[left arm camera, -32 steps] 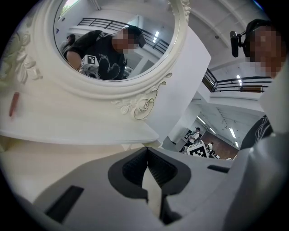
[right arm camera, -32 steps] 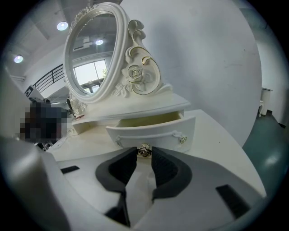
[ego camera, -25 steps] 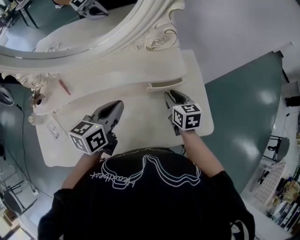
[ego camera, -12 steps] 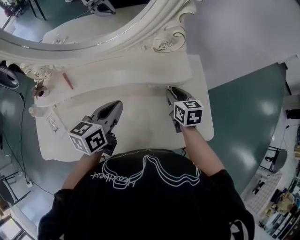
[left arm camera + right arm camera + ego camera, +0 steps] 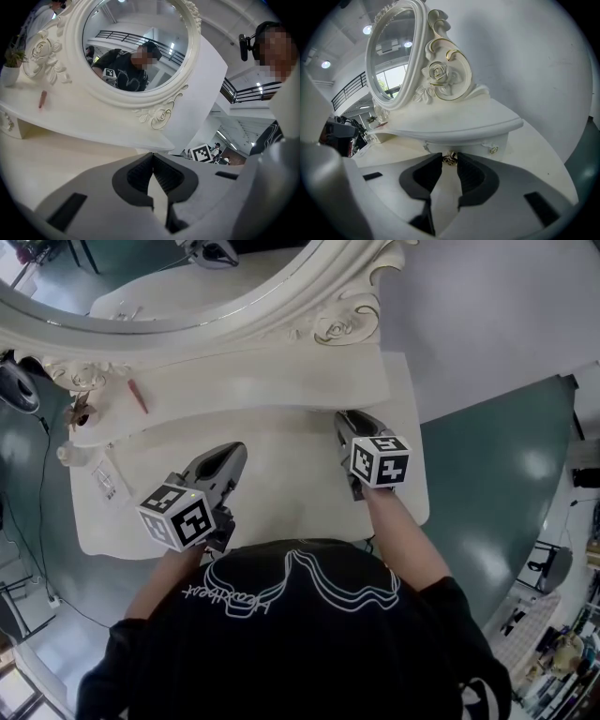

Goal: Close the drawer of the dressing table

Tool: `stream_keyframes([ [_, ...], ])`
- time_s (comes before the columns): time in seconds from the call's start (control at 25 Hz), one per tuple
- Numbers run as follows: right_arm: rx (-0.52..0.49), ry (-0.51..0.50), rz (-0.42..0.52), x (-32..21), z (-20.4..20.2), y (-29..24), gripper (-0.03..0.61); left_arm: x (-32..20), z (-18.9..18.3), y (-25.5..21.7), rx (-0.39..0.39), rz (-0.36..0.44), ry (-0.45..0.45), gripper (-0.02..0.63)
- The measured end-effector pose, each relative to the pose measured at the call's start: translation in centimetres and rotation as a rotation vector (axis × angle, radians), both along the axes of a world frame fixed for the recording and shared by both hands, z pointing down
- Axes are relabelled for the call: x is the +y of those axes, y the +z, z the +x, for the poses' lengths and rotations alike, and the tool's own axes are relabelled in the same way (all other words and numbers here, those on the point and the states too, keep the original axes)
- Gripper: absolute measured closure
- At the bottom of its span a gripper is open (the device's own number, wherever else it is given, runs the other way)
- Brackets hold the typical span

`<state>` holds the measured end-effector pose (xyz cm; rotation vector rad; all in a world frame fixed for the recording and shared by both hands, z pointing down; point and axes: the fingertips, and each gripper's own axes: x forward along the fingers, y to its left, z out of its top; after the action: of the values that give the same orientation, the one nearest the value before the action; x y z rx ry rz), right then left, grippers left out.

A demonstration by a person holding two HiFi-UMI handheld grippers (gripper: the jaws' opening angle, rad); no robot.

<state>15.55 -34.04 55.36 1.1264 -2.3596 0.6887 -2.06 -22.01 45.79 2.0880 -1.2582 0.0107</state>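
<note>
The white dressing table (image 5: 281, 474) has a raised shelf (image 5: 234, 381) under an oval mirror (image 5: 141, 287). The small drawer (image 5: 473, 149) sits in under the shelf's right end, its front about flush. My right gripper (image 5: 349, 426) reaches to the drawer front, and its jaws are shut on the gold drawer knob (image 5: 450, 158). A second gold knob (image 5: 493, 150) shows just to the right. My left gripper (image 5: 230, 457) hovers over the tabletop on the left, shut with nothing in it (image 5: 153, 155).
A thin red stick (image 5: 138, 396) lies on the shelf's left part. A small plant (image 5: 80, 413) and a few small items (image 5: 103, 479) sit at the table's left end. The wall (image 5: 487, 315) stands close behind, and green floor (image 5: 497, 474) lies to the right.
The drawer stuck out from under the shelf a second ago and has slid in. My right gripper moved toward the mirror with it. The left gripper stayed put.
</note>
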Motion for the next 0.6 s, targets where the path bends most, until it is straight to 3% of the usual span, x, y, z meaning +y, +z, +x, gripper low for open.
stream_keyframes([
  [0.44,0.015,0.006,0.016,-0.3,0.0,-0.5,0.466,0.5,-0.2,0.1,0.014,-0.002,0.015,0.609],
  [0.6,0.021,0.001,0.022,0.7,-0.1,-1.1,0.384,0.8,-0.3,-0.4,0.017,0.007,0.043,0.609],
])
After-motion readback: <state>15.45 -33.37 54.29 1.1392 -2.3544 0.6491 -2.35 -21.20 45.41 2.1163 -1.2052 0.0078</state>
